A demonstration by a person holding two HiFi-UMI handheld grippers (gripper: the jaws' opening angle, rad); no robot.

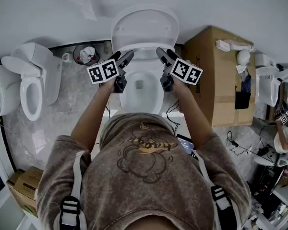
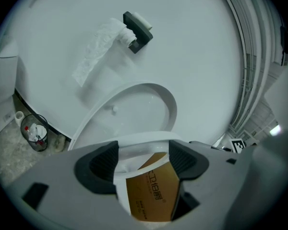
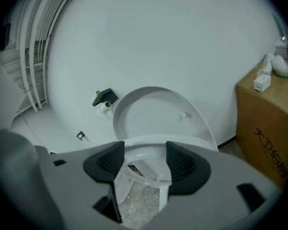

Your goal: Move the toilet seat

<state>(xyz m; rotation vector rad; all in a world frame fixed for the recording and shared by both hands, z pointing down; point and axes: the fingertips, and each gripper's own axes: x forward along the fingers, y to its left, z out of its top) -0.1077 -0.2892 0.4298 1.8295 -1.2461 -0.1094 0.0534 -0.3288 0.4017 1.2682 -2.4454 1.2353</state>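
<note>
The white toilet stands against the wall with its lid (image 1: 144, 25) up. The toilet seat (image 1: 145, 51) is tilted up off the bowl (image 1: 141, 87), with its front rim between both grippers. My left gripper (image 1: 123, 56) holds the seat's left side and my right gripper (image 1: 164, 52) its right side. In the left gripper view the seat rim (image 2: 144, 142) spans the gap between the dark pads (image 2: 98, 164). The right gripper view shows the seat rim (image 3: 144, 146) from pad to pad, the lid (image 3: 158, 111) behind it and floor through the ring.
A second toilet (image 1: 31, 87) and a waste bin (image 1: 86, 55) stand to the left. A tall cardboard box (image 1: 225, 75) is close on the right. A paper holder (image 2: 137, 25) hangs on the wall. Cables (image 1: 245, 147) lie at the right, with boxes (image 1: 24, 188) at the lower left.
</note>
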